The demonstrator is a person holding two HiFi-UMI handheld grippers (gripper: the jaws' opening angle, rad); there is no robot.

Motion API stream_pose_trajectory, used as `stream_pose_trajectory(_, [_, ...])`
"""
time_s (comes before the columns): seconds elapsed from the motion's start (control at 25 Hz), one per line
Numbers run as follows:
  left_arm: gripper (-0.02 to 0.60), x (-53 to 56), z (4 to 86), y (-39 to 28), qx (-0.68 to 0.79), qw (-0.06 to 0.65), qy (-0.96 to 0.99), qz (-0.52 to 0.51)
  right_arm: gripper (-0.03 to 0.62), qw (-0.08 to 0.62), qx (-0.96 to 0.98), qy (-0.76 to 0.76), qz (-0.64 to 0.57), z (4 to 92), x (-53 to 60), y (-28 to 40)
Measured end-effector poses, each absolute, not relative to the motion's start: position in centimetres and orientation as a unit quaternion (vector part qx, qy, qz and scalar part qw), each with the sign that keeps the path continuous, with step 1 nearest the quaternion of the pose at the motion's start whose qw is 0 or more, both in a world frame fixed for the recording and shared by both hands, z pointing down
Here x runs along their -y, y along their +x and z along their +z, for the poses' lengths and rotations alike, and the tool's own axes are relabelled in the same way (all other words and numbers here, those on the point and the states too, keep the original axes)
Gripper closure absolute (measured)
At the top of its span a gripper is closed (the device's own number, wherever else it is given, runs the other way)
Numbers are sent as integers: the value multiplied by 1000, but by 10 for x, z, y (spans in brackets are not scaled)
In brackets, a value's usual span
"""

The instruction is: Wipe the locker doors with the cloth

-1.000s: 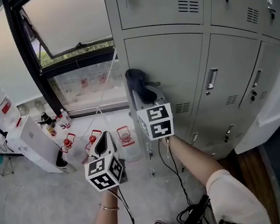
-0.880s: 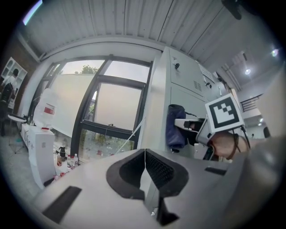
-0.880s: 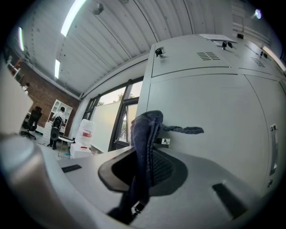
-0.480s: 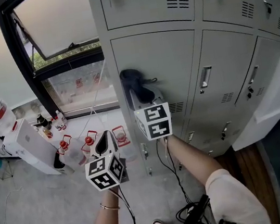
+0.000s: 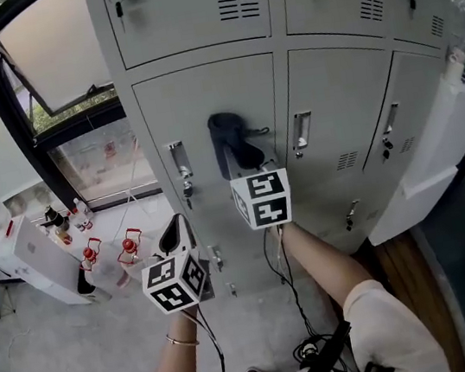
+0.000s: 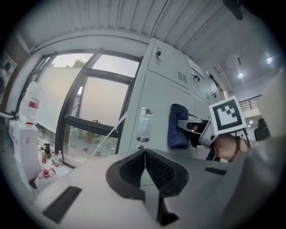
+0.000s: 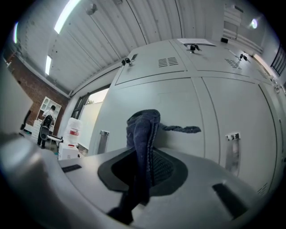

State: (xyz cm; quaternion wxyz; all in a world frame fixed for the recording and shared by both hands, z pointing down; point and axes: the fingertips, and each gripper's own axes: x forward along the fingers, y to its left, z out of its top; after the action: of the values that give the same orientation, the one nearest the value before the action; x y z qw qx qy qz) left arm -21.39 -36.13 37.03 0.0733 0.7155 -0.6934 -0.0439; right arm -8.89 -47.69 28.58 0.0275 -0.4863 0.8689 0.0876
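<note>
Squeezing dark blue cloth (image 7: 142, 127) tight in R gripper (image 7: 144, 166) fingers, up against grey locker door (image 5: 194, 108) (2nd row down); L gripper (image 6: 145, 169) fingers pressed together w/ nothing inside, down low

This was a locker room or staff area in a works or office building. A bank of pale grey sheet-metal lockers (image 5: 202, 107), each door with a vent grille and a metal handle, filled one wall. Left of the lockers stood a large black-framed window (image 5: 6, 111). Below it were a white water dispenser (image 5: 29, 257) and small clear red-topped containers (image 5: 128, 245) on the grey polished floor (image 5: 60, 366). Above the lockers ran a ribbed pale metal ceiling (image 7: 103, 36) with strip lights (image 7: 67, 15). Far left of them a red brick wall (image 7: 24, 80) showed.
</note>
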Motion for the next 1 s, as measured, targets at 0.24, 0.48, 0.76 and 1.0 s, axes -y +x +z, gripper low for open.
stream_pose_trajectory(0.24, [572, 386, 362, -156, 672, 64, 736, -51, 540, 27, -852, -515, 87, 289, 493, -22])
stream_pose_trajectory(0.48, [572, 413, 362, -96, 651, 68, 754, -48, 540, 28, -838, -538, 90, 288, 510, 46])
stream_pose_trajectory(0.76, [572, 440, 365, -28, 630, 70, 772, -41, 531, 36, -833, -546, 88, 286, 523, 105])
stream_pose_trajectory(1.0, [572, 457, 366, 23, 617, 68, 783, -34, 531, 37, -817, -570, 76, 293, 540, 169])
